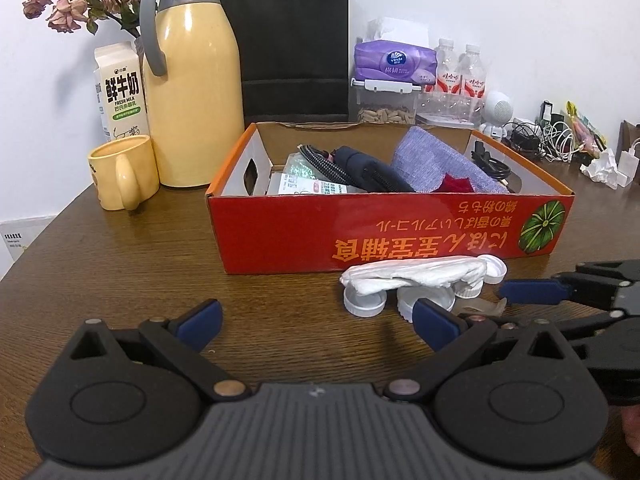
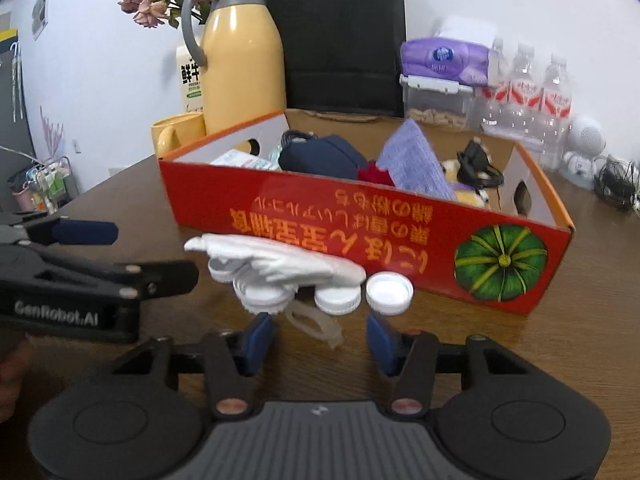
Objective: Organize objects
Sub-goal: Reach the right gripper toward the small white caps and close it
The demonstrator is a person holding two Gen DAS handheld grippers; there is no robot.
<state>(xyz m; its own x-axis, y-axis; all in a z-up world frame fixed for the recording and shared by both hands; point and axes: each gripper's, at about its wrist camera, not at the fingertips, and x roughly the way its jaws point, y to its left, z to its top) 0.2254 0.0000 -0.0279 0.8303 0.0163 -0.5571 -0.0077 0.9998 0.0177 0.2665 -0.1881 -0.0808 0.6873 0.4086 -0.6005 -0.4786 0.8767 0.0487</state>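
A red cardboard box point(image 1: 400, 236) point(image 2: 320, 224) stands on the wooden table and holds a navy pouch point(image 1: 372, 168), a purple cloth point(image 1: 440, 160) and black cables point(image 2: 478, 166). In front of it lie a crumpled white tissue point(image 1: 416, 274) point(image 2: 280, 260), several white bottle caps point(image 1: 364, 302) point(image 2: 389, 293) and a clear plastic piece point(image 2: 316, 322). My left gripper point(image 1: 318, 322) is open and empty, just short of the caps. My right gripper point(image 2: 320, 338) is open, its blue pads either side of the clear piece, not touching. It also shows in the left wrist view point(image 1: 532, 292).
A yellow thermos point(image 1: 192, 88), a yellow mug point(image 1: 122, 172), a milk carton point(image 1: 120, 88) and dried flowers point(image 1: 76, 0) stand at the back left. Behind the box are a black paper bag point(image 1: 292, 40), a tissue pack point(image 1: 394, 62), water bottles point(image 2: 528, 100) and tangled chargers point(image 1: 556, 140).
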